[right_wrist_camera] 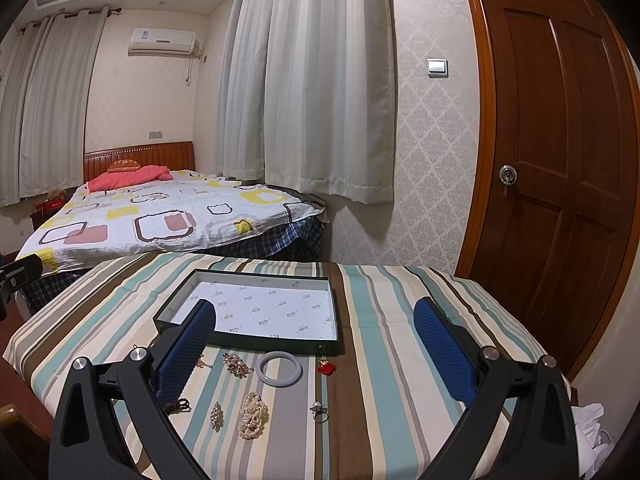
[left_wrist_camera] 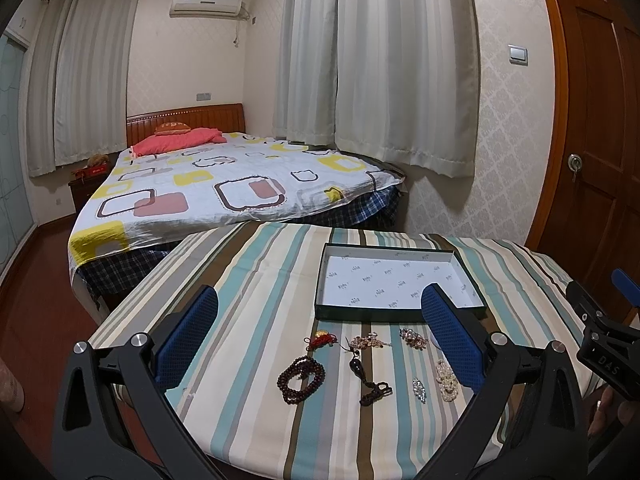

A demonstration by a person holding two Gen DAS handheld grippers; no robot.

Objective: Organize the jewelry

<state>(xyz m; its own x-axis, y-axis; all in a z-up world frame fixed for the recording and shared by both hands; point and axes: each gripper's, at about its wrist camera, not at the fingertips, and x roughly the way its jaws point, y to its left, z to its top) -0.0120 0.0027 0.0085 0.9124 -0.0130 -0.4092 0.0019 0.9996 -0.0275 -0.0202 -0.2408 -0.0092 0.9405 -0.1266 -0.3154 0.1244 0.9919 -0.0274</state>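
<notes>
A shallow dark box with a white lining lies empty on the striped table. Jewelry lies in front of it: a dark bead bracelet, a red knot charm, a dark pendant on a cord, a gold brooch, a crystal brooch, a pearl strand, a white bangle, a red ornament and a ring. My left gripper and right gripper are open and empty above the jewelry.
The table is covered with a striped cloth. A bed stands behind it, with curtains along the wall. A wooden door is at the right. The other gripper shows at the right edge of the left wrist view.
</notes>
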